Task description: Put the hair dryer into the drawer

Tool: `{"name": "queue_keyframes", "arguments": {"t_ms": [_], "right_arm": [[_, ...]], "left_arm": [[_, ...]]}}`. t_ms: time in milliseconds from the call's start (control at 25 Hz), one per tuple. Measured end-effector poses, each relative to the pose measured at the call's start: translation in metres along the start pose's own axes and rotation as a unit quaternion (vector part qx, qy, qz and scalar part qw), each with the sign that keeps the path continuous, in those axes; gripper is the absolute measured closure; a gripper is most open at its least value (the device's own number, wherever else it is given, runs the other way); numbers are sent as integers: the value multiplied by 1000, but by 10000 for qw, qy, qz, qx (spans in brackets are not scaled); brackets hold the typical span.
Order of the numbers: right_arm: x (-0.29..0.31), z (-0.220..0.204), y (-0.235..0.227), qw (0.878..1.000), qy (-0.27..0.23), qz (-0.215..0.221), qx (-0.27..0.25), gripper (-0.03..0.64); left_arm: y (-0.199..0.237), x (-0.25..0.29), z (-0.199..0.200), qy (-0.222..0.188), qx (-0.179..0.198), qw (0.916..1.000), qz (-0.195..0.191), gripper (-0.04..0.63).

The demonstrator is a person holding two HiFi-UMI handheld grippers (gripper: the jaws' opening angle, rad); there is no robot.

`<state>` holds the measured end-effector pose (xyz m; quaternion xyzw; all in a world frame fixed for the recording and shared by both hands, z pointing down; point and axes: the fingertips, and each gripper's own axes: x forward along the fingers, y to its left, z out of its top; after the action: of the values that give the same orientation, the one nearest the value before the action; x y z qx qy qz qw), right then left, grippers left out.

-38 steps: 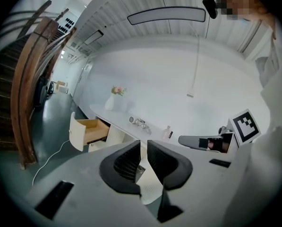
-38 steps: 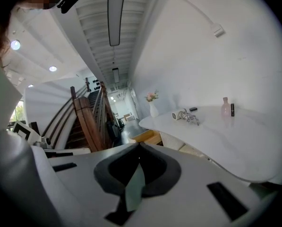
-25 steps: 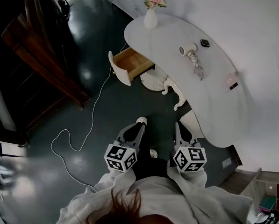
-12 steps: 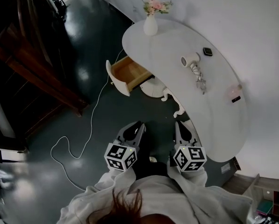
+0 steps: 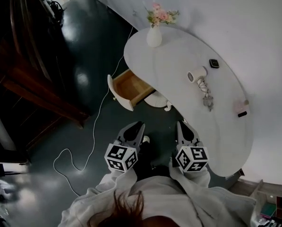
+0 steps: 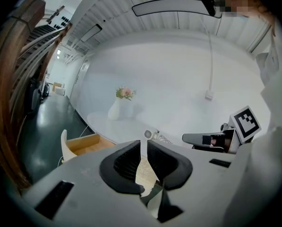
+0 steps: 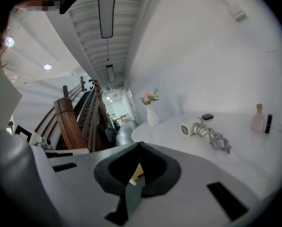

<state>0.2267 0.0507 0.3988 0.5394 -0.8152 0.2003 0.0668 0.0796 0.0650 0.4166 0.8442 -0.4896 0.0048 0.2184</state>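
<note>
Right gripper (image 7: 138, 145), closed and empty, faces the hair dryer (image 7: 192, 127).

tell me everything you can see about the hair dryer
The hair dryer is white with a short round barrel. It lies on its side on the white table, the barrel's round end facing the table's front edge. Its pale cord is loosely bundled and trails away from it along the tabletop. A small dark object sits just behind it, apart. Only the tabletop touches the dryer.
</note>
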Motion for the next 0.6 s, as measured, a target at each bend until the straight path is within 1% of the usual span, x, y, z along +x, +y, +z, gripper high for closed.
{"name": "queue_keyframes", "arguments": {"t_ms": [240, 600], "right_arm": [[31, 14, 3, 9999, -44, -163, 14, 568], [57, 30, -19, 9978, -224, -621, 103, 568]], "left_arm": [[29, 25, 19, 0, 3, 9998, -178, 543], [45, 66, 35, 68, 98, 9981, -600, 543]]}}
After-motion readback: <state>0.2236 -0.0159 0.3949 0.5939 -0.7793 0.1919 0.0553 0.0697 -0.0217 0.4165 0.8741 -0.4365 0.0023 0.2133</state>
